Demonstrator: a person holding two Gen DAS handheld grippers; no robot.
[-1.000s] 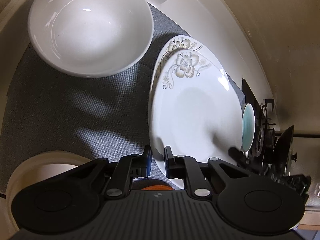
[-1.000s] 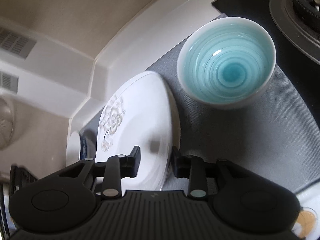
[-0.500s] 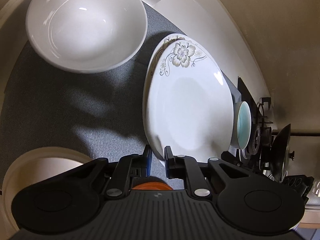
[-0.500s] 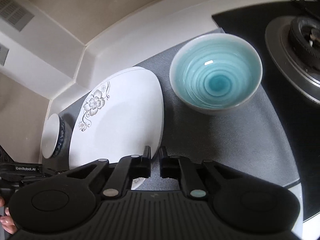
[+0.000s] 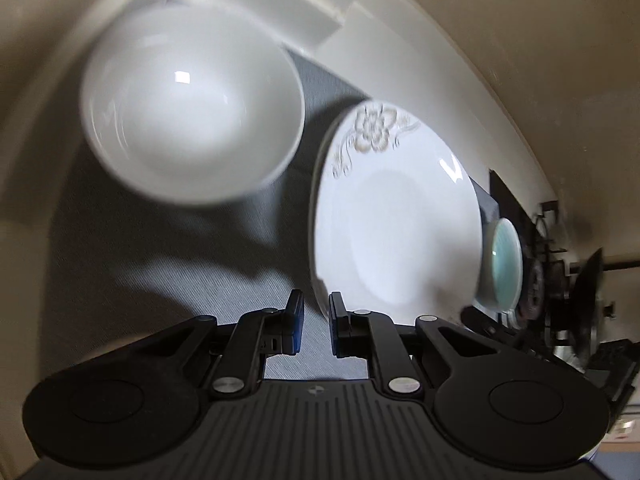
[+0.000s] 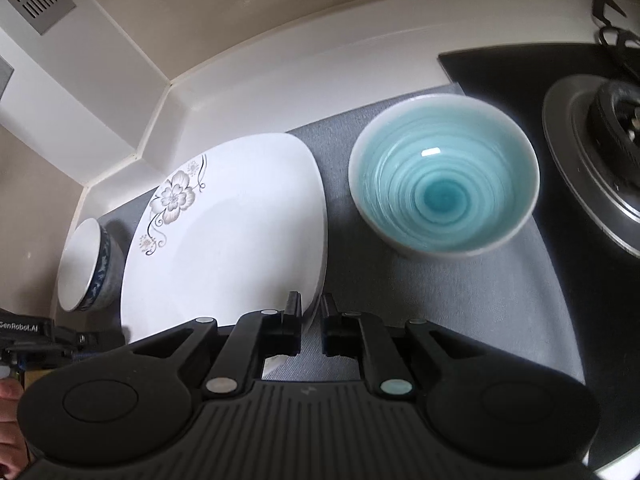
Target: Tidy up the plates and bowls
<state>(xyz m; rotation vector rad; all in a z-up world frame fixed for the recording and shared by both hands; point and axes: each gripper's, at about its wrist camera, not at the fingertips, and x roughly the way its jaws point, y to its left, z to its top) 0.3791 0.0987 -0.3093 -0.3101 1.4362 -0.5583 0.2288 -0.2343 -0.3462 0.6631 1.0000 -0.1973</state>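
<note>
Left fingers (image 5: pixel 316 322) clenched on plate (image 5: pixel 400 232) rim at near left edge. Right fingers (image 6: pixel 310 322) clenched on same plate (image 6: pixel 228 236) at near right edge. Plate tilted over grey mat (image 6: pixel 440 300) on desk (image 6: pixel 320 80), flower pattern at 12 o'clock. White bowl (image 5: pixel 192 108) at 10 o'clock of plate, apart. Teal bowl (image 6: pixel 444 180) at 2 o'clock, just beside. Stove burner (image 6: pixel 600 152) at 3 o'clock of teal bowl. Bare hand (image 6: pixel 10 432) at frame edge.
</note>
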